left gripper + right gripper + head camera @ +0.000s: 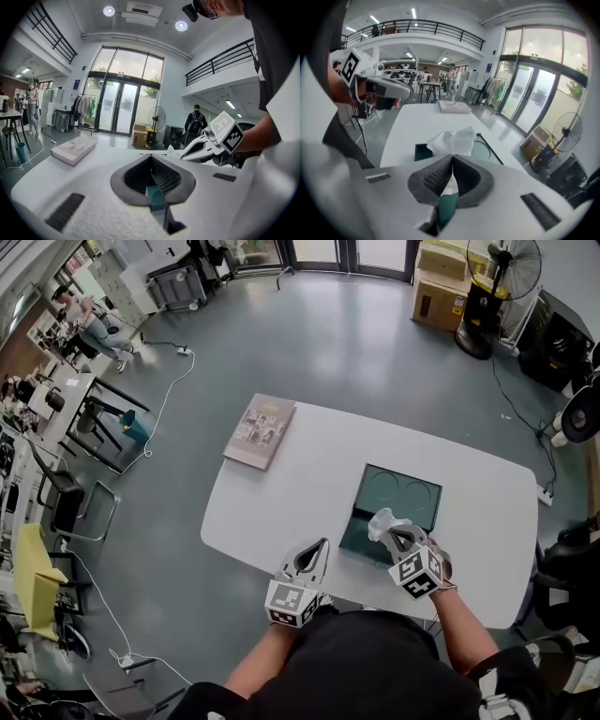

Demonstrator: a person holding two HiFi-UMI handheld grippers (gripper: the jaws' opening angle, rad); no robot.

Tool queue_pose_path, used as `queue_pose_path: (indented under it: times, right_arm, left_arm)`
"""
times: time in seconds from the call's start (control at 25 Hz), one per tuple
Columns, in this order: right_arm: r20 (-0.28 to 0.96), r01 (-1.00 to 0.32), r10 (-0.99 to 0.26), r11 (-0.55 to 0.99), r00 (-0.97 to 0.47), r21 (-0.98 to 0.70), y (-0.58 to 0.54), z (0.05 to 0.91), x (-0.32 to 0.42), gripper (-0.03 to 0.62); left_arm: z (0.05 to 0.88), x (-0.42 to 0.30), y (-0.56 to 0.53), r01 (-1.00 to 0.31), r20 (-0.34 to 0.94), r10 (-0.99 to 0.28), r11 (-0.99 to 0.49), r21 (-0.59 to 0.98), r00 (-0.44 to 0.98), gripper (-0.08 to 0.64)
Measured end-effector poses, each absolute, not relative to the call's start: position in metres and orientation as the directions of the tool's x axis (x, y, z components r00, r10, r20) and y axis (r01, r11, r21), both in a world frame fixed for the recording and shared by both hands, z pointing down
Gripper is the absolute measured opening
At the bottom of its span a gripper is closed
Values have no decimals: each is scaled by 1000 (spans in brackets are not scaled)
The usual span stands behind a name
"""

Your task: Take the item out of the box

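Tissue (pixel 451 139), white and crumpled, sits pinched in my right tool (pixel 452 158) over a flat dark-green box (pixel 414 486); my left tool (pixel 151 157) is pressed together, empty.

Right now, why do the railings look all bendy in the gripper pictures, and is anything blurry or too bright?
Left gripper view: the wide lens bends the balcony railing and darkens the corners; the glass doors glare white. Right gripper view: same bending; the close fingers look slightly soft, pinching a white tissue. Head view: even light, sharp table, faint shadows.
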State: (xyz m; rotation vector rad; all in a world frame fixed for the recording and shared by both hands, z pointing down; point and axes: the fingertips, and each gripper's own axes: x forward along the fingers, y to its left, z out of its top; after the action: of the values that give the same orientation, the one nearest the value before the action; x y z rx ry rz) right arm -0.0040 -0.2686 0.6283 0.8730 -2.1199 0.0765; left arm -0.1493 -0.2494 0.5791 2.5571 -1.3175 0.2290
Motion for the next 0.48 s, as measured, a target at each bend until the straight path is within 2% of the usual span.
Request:
queue_pose_path:
  times: [0.16, 0.48]
  right_arm:
    - [586, -672, -652, 703, -481, 231, -275, 584, -8, 12]
    - [338, -758, -761, 629, -554, 174, -274, 510, -14, 11]
  left_arm:
    - [575, -143, -252, -807, 244, -770, -575, 138, 590, 11]
    - [547, -153, -270, -824, 197, -801, -562, 77, 565, 11]
